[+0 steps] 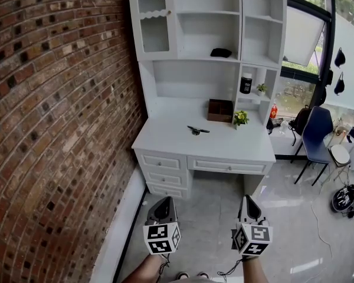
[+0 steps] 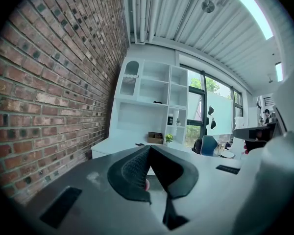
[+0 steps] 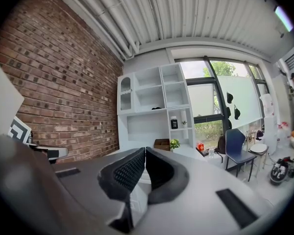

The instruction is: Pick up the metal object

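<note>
The metal object (image 1: pixel 197 130) lies on the white desk (image 1: pixel 165 141), far ahead, with a brown box (image 1: pixel 220 110) and a small potted plant (image 1: pixel 241 118) just beyond it to the right (a brick wall (image 1: pixel 53 111) runs along the left). The left gripper (image 1: pixel 164 203) and right gripper (image 1: pixel 248 201) hang near, over the floor and well apart from the desk, each with its jaws pressed together on nothing.

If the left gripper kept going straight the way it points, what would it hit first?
Probably the desk: the left gripper, jaws shut, aims at its front edge, with nothing seen between. The metal object lies near that line on top; depth is unclear.
</note>
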A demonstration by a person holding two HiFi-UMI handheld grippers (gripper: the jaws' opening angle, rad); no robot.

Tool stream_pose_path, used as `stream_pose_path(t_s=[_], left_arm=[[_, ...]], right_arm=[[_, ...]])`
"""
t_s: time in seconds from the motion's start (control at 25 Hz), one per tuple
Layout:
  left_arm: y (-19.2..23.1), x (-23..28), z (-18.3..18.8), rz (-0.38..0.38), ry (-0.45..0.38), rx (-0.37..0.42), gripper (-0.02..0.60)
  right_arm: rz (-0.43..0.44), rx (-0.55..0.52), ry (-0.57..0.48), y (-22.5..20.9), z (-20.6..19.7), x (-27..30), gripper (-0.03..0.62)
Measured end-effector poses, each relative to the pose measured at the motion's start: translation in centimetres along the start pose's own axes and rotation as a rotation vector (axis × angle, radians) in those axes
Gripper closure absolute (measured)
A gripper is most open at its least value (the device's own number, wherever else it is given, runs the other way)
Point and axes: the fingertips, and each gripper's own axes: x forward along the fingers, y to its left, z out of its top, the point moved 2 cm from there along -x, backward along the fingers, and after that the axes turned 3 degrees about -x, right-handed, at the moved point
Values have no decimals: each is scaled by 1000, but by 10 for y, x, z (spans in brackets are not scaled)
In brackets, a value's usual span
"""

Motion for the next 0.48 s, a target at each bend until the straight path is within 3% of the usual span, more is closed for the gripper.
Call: stream_pose_path(t_s=[0.48], left_arm=[[33, 1, 3, 11, 4, -6, 569]], right_arm=[[-21, 21, 7, 19, 0, 1, 479]])
